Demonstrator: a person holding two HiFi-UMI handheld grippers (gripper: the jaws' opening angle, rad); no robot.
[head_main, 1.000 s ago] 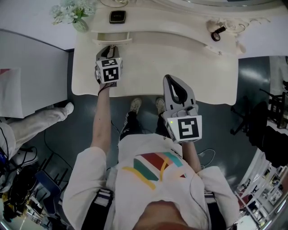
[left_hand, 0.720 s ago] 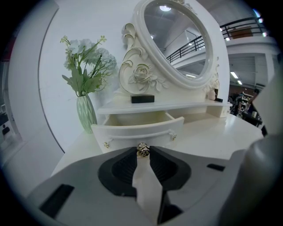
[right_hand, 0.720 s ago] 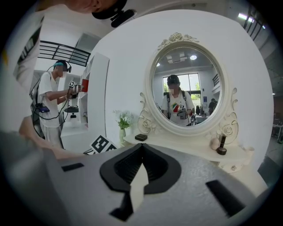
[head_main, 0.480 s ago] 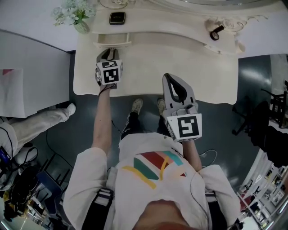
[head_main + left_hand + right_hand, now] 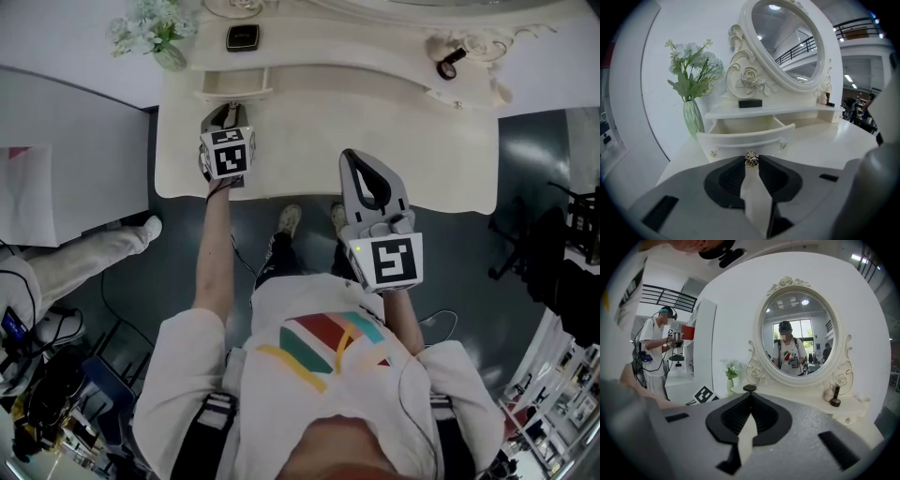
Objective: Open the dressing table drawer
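Note:
The cream dressing table (image 5: 412, 141) has a small drawer (image 5: 234, 84) under its left shelf, pulled partly out. In the left gripper view the drawer (image 5: 747, 136) shows an empty inside, and its gold rose knob (image 5: 751, 159) sits pinched between the jaw tips. My left gripper (image 5: 225, 112) (image 5: 751, 162) is shut on that knob. My right gripper (image 5: 362, 161) (image 5: 750, 394) hovers over the table's front edge, shut with nothing in it.
A vase of flowers (image 5: 155, 33) (image 5: 693, 117) stands at the back left, a black box (image 5: 244, 37) on the shelf above the drawer, a dark bottle (image 5: 451, 67) at the back right. The oval mirror (image 5: 787, 42) rises behind. A white cabinet (image 5: 66, 159) and another person (image 5: 84, 253) are to the left.
The drawer has slid a little further out toward me with the left gripper holding its knob. The right gripper has stayed where it was.

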